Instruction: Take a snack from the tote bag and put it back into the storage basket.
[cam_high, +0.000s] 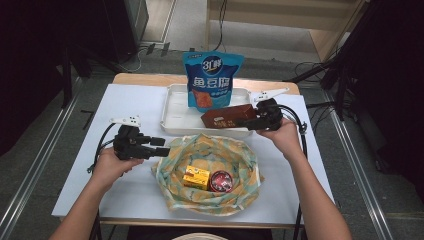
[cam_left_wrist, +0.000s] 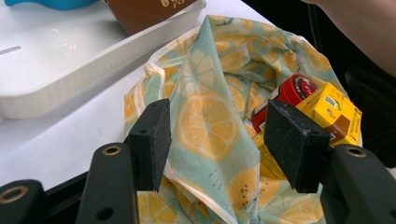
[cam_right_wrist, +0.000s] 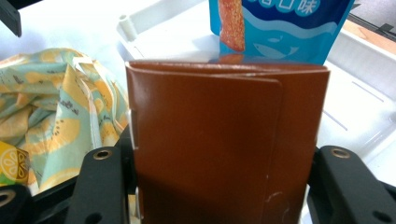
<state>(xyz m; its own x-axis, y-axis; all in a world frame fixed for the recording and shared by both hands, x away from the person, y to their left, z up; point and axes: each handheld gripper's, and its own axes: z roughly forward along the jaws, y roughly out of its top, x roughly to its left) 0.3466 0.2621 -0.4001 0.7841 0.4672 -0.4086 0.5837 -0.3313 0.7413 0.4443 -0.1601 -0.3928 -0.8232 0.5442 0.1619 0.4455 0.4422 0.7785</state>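
Nearest: one lemon-print cloth bag (cam_high: 207, 172), soft and floppy, mouth open, holding one yellow box (cam_high: 196, 177) and one red round tin (cam_high: 221, 180). Left gripper (cam_high: 161, 146) at its left rim, jaws apart with bag fabric between them, not pinched. Beyond, right gripper (cam_high: 252, 122) clamped across one brown box (cam_high: 227, 116), above the near edge of one white tray (cam_high: 175, 107). Probably light, stiff, glossy and slippery card; best taken across the flat faces. Farthest: one blue snack pouch (cam_high: 212, 79), upright in the tray.
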